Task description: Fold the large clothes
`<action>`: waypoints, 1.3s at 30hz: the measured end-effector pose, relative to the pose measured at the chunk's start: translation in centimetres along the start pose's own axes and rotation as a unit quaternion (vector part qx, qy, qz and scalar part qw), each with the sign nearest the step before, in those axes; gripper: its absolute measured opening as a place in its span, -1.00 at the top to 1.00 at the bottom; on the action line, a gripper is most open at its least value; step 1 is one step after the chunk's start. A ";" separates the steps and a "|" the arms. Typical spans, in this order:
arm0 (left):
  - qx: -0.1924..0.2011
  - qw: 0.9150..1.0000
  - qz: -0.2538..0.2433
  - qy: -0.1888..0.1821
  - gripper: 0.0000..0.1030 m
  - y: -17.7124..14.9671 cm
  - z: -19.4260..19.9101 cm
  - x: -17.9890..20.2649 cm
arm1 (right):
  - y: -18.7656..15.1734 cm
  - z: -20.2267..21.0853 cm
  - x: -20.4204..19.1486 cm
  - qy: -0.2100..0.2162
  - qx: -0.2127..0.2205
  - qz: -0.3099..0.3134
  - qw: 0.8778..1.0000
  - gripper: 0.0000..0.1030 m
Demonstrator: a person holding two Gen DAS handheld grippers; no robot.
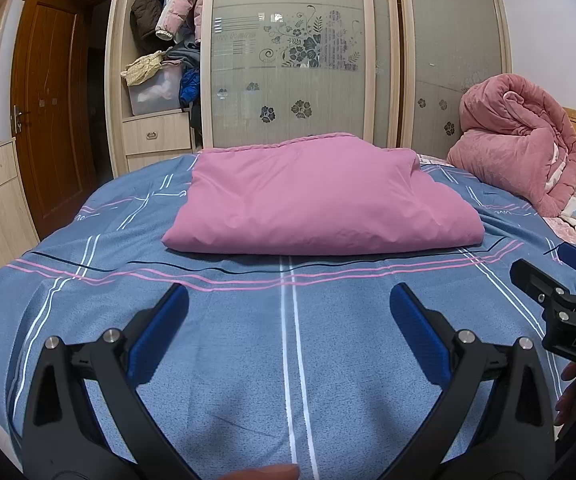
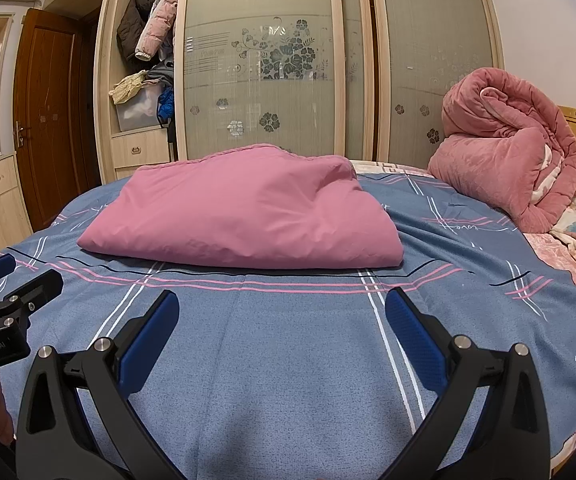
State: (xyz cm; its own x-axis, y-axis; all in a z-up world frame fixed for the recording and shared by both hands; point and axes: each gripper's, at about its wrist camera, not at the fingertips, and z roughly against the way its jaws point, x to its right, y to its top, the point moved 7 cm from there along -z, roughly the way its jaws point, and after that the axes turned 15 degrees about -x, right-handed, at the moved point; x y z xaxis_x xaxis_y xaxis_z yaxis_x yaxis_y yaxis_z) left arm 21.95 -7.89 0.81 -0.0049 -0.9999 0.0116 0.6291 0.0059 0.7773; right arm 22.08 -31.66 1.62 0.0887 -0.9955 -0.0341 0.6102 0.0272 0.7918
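Pink garment (image 1: 319, 196) sits mid-frame on the blue bedspread (image 1: 248, 360), already a compact folded bundle. My left gripper (image 1: 288, 308) and right gripper (image 2: 282, 312) hang spread wide, holding nothing, short of it. Looks basically done to me.

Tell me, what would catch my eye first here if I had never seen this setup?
Probably the folded pink garment, lying in a thick bundle in the middle of the blue plaid bedsheet. Next, the two open grippers in front of it: the left gripper and the right gripper, both empty above the sheet. A rolled pink quilt sits at the far right by the headboard.
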 end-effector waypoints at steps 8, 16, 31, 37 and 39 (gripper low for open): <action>0.000 1.000 0.001 -0.003 -0.96 0.0 0.0 0.0 | 0.0 0.0 0.0 0.001 0.000 0.000 1.000 -0.97; 0.000 1.000 -0.001 -0.001 -0.96 -0.1 0.1 0.0 | 0.0 0.0 0.0 0.000 0.000 0.000 1.000 -0.97; -0.003 1.000 -0.001 -0.004 -0.96 -0.1 0.0 0.2 | 0.0 0.0 0.0 0.000 -0.001 0.000 1.000 -0.97; -0.003 1.000 -0.002 -0.004 -0.96 -0.1 0.0 0.2 | 0.0 0.0 0.0 0.000 0.000 0.000 1.000 -0.97; -0.003 1.000 -0.002 -0.003 -0.96 -0.1 0.0 0.2 | 0.0 0.0 -0.1 0.000 -0.001 0.000 1.000 -0.97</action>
State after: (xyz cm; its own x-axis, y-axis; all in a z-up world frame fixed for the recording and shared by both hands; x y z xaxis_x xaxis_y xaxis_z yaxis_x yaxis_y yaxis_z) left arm 21.90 -8.12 0.76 -0.0128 -0.9998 0.0123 0.6333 0.0014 0.7739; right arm 22.11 -31.60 1.61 0.0891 -0.9954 -0.0351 0.6118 0.0269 0.7906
